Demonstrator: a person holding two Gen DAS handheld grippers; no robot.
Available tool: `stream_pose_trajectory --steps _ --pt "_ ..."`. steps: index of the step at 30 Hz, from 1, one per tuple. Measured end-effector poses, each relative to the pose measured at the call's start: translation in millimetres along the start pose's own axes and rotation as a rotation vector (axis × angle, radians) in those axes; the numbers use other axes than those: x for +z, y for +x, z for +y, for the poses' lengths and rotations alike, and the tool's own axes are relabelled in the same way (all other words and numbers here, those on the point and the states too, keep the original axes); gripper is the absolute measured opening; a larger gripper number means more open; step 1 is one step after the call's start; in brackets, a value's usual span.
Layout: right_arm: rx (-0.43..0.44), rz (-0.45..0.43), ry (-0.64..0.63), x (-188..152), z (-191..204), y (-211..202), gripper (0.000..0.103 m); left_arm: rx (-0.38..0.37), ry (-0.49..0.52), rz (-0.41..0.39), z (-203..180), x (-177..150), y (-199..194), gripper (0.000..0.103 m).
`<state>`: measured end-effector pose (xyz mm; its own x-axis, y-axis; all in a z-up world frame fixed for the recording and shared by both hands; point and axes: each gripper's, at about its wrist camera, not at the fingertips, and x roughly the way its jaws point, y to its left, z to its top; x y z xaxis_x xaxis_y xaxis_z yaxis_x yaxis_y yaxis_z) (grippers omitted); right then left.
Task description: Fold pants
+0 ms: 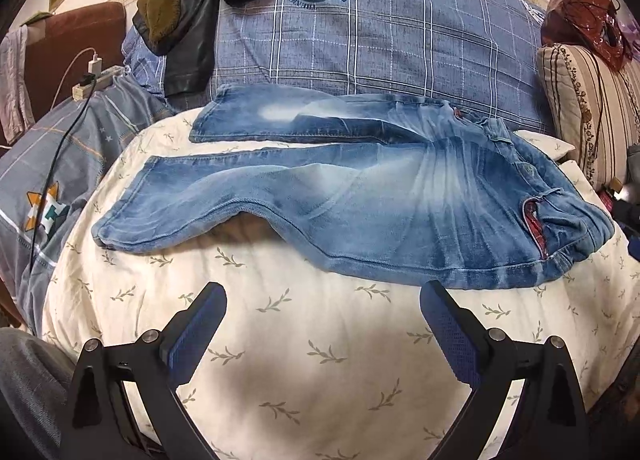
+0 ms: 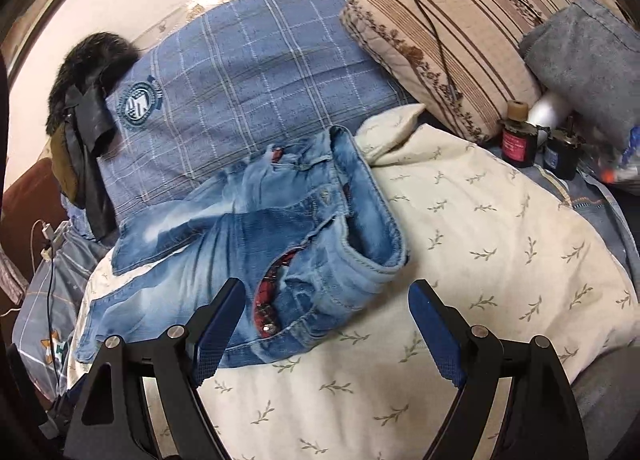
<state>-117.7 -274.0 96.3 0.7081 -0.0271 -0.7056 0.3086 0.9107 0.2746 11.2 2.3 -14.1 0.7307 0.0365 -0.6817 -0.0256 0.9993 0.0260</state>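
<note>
Light blue faded jeans [image 1: 360, 196] lie spread flat on a cream leaf-print quilt [image 1: 304, 340], legs pointing left, waistband at the right. My left gripper [image 1: 323, 300] is open and empty, hovering just in front of the near leg's lower edge. In the right wrist view the jeans' waistband end [image 2: 304, 228] lies rumpled with a red plaid pocket lining showing. My right gripper [image 2: 326, 296] is open and empty, its left finger [image 2: 220, 320] over the near waist corner, not gripping it.
A blue plaid duvet [image 1: 380, 36] lies behind the jeans, with a black jacket [image 1: 192, 20] on it. A striped beige pillow [image 2: 440, 52], small bottles [image 2: 520, 140] and a grey cloth [image 2: 588, 60] sit at the right. A power strip with cables [image 1: 96, 80] is at the left.
</note>
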Motion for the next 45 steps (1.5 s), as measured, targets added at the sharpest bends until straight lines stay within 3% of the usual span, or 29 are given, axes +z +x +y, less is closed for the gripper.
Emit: stream_pose_trajectory --steps 5,16,18,21,25,26,28,30,31,33,35,41,43,45 --pt "-0.012 0.059 0.008 -1 -6 8 0.085 -0.033 -0.046 0.085 6 3 9 0.098" --pt "-0.012 0.086 0.028 8 -11 7 0.085 -0.052 -0.096 0.101 16 8 17 0.098" --pt "-0.02 0.137 0.011 19 -12 15 0.086 -0.07 -0.103 0.123 18 18 21 0.098" --pt "-0.053 0.299 -0.117 37 -2 49 0.084 -0.079 -0.114 0.162 22 39 31 0.098" --pt "-0.004 0.35 -0.079 32 -12 81 0.084 -0.122 -0.117 0.239 26 57 63 0.098" --pt "-0.001 0.366 -0.065 31 -15 84 0.083 -0.138 -0.125 0.251 28 57 71 0.095" --pt "0.011 0.369 -0.051 26 -21 85 0.069 -0.188 -0.156 0.263 35 54 85 0.074" --pt "-0.013 0.371 -0.057 28 -25 83 0.051 -0.217 -0.202 0.258 44 53 95 0.042" --pt "-0.002 0.365 -0.049 29 -27 82 0.046 -0.234 -0.228 0.255 49 54 101 0.038" --pt "0.023 0.352 -0.032 35 -30 77 0.026 -0.259 -0.285 0.246 60 57 106 0.023" --pt "0.016 0.338 -0.047 37 -27 72 0.025 -0.264 -0.301 0.237 68 60 112 0.005" --pt "-0.014 0.282 -0.028 42 -38 32 0.021 -0.35 -0.304 0.209 75 60 87 0.003" --pt "-0.065 0.325 -0.014 30 -46 37 0.021 -0.384 -0.304 0.263 73 49 90 0.004" --pt "-0.157 0.404 -0.088 14 -42 59 0.027 -0.327 -0.257 0.313 64 36 104 0.007"
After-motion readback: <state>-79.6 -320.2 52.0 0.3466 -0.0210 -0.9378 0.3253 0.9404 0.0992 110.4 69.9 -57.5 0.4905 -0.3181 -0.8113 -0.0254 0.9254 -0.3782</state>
